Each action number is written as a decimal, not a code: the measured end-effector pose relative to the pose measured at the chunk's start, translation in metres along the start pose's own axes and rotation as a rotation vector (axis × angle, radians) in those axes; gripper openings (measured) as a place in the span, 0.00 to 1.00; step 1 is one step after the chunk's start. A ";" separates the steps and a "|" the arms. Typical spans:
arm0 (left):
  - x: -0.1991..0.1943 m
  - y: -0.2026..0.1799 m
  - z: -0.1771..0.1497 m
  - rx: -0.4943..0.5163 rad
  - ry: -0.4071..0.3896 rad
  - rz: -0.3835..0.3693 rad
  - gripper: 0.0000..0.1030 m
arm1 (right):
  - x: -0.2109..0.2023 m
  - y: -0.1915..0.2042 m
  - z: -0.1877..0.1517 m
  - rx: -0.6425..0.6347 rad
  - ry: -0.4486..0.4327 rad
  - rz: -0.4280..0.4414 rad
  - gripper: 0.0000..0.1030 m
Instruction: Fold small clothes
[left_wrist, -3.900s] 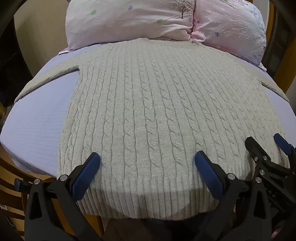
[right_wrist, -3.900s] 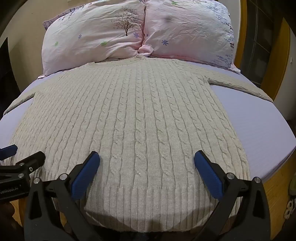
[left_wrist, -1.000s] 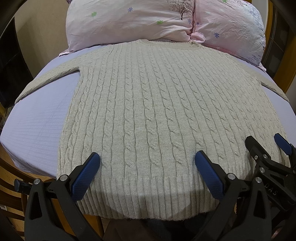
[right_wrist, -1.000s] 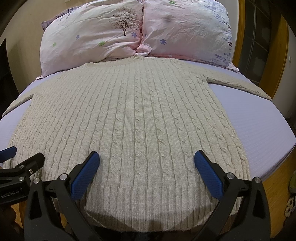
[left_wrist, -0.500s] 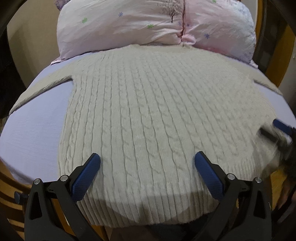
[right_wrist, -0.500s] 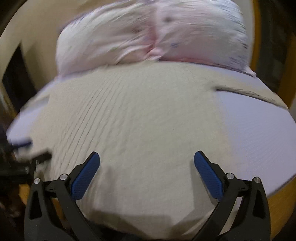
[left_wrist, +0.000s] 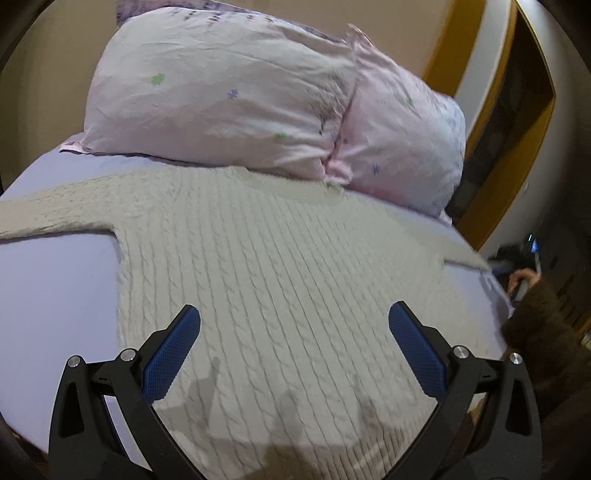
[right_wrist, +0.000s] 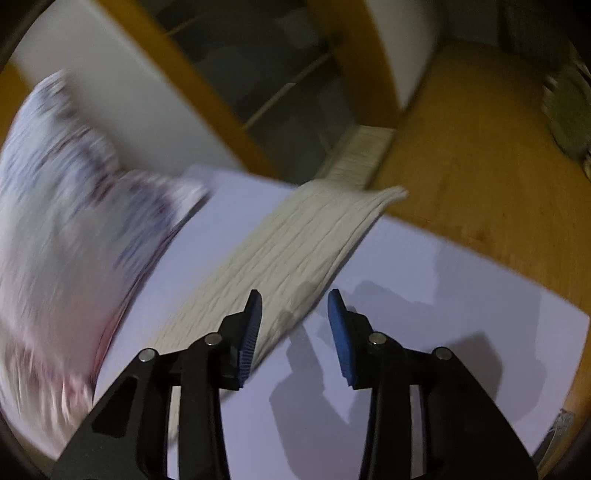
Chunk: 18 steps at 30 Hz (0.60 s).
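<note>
My left gripper hangs level with its jaws spread wide, blue pads facing each other and gripping nothing. My right gripper is tilted downward, its jaws partly closed with a narrow gap between the pads, nothing pinched. Off at the right edge of the left view, my right hand and brown sleeve show, blurred.

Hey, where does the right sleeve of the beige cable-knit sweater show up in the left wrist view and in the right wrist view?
Left wrist view: the sweater's right sleeve is a thin strip at the far right edge of the bed, past the body.
Right wrist view: the sleeve fills the centre, running diagonally up to the bed's edge, its lower edge between the right gripper's open fingers.
Shared landmark: the pink floral pillow.
</note>
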<state>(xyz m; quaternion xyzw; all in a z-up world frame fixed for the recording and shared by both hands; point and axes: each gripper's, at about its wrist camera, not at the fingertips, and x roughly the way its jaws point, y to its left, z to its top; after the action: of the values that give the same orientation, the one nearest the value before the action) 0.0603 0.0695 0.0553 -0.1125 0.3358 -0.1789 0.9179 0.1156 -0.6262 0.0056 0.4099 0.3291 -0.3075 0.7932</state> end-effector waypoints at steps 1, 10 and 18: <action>-0.003 0.004 0.003 -0.011 -0.012 0.003 0.99 | 0.005 -0.003 0.005 0.019 0.002 -0.020 0.37; -0.010 0.054 0.024 -0.090 -0.095 0.072 0.99 | 0.035 -0.015 0.023 0.139 -0.028 -0.018 0.07; -0.044 0.130 0.025 -0.232 -0.202 0.262 0.99 | -0.071 0.128 -0.033 -0.317 -0.188 0.267 0.06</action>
<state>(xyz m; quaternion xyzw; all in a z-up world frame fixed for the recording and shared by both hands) 0.0788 0.2076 0.0570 -0.1900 0.2720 -0.0058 0.9433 0.1613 -0.5221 0.1030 0.2897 0.2409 -0.1811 0.9084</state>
